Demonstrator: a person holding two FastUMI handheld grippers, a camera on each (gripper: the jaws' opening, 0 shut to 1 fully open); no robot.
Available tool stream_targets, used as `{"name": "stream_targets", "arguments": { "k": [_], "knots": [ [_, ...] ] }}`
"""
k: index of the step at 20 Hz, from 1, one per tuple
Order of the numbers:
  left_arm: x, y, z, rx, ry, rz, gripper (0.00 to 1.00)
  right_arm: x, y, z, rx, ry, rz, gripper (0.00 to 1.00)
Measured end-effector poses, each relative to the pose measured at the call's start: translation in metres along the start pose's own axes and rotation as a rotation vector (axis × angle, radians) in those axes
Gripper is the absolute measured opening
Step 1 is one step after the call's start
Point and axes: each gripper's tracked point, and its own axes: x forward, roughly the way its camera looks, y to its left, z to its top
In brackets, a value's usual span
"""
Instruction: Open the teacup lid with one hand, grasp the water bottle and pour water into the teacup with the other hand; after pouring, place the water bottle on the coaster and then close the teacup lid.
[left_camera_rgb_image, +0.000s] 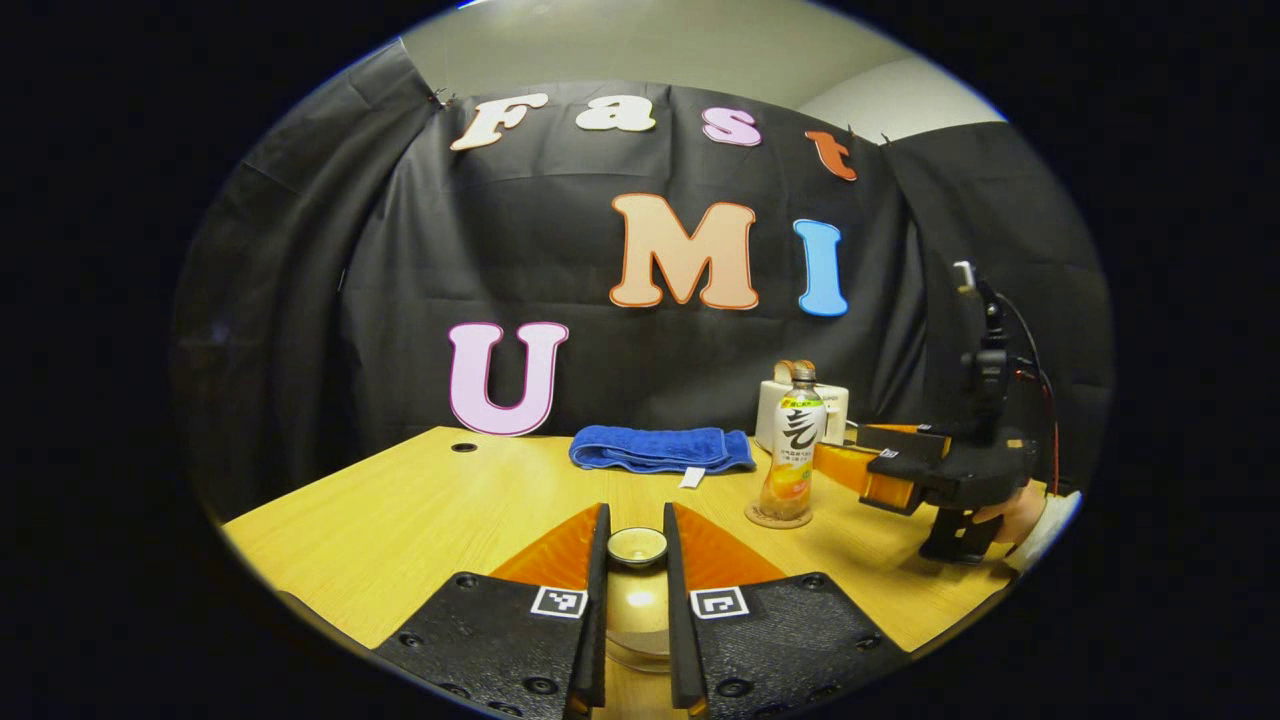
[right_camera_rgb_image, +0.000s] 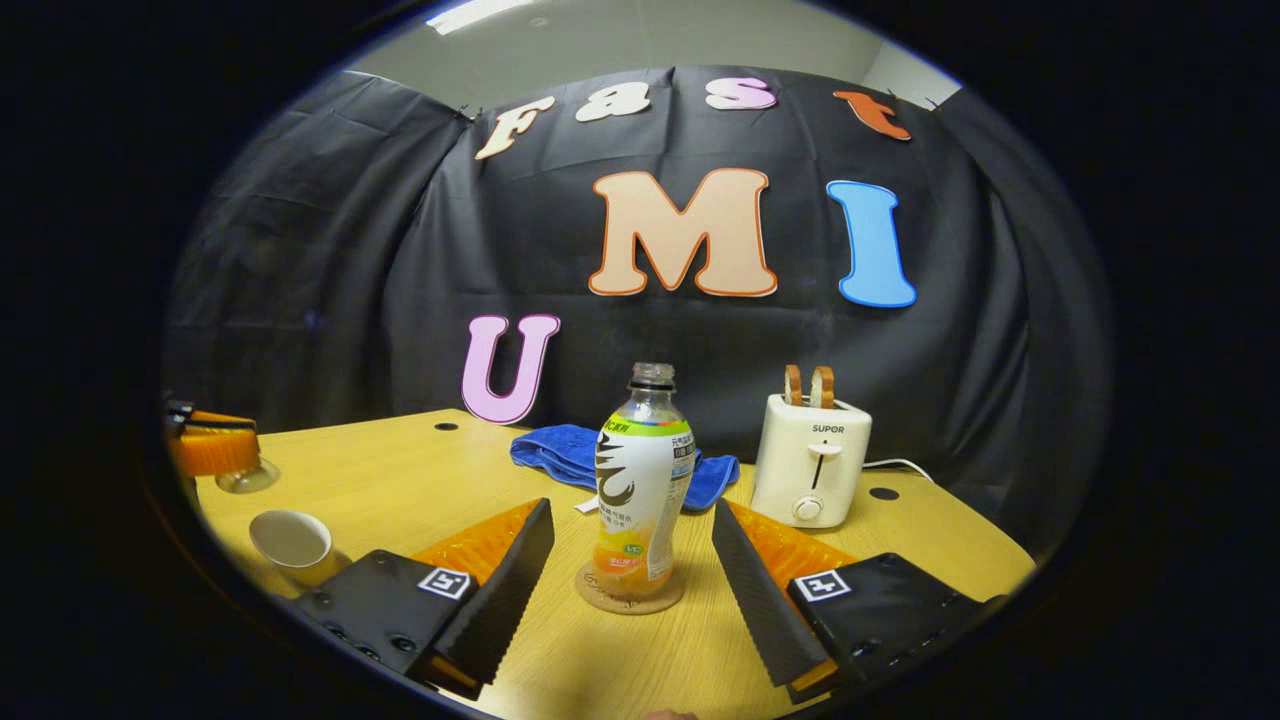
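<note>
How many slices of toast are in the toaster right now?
2: both stand upright, side by side, in the toaster top slots: left slice, right slice. Toaster sits right of the water bottle.

Staged booth – black cloth wall (right_camera_rgb_image: 300, 280), wooden table (right_camera_rgb_image: 400, 470), toaster (right_camera_rgb_image: 810, 460)

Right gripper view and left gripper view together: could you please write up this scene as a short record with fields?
teacup lid: off the cup, knob pinched in the left gripper
teacup: uncovered, standing on the table
water bottle: upright, uncapped, on the coaster
right gripper: open, one finger on either side of the bottle, not touching it
background: blue towel and toaster holding two bread slices, at the back of the table
</note>
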Motion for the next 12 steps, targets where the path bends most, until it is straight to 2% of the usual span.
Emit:
{"name": "stream_targets", "arguments": {
  "k": [1,2,4,7,8,11,12],
  "knots": [
    [0.001,-0.001,-0.004,0.005,0.008,-0.003,0.23,-0.007,0.001,0.002,0.006,-0.008,0.005,0.96],
    [0.004,-0.003,-0.007,0.012,0.019,-0.008,0.23,-0.012,0.001,0.004,0.008,-0.017,0.007,1.0],
    [0.008,-0.006,-0.017,0.02,0.04,-0.013,0.23,-0.016,0.0,0.004,0.001,-0.024,0.0,0.96],
    [0.012,-0.01,-0.027,0.023,0.061,-0.018,0.23,-0.024,0.0,-0.005,-0.005,-0.011,0.001,0.96],
    [0.014,-0.011,-0.028,0.027,0.063,-0.019,0.22,-0.026,-0.001,-0.008,-0.007,-0.007,-0.001,1.0],
    [0.016,-0.012,-0.033,0.051,0.069,-0.015,0.23,-0.028,-0.003,-0.02,-0.015,0.014,-0.011,0.96],
    [0.017,-0.013,-0.035,0.056,0.073,-0.017,0.23,-0.029,-0.002,-0.023,-0.01,0.02,-0.01,1.0]
  ]
}}
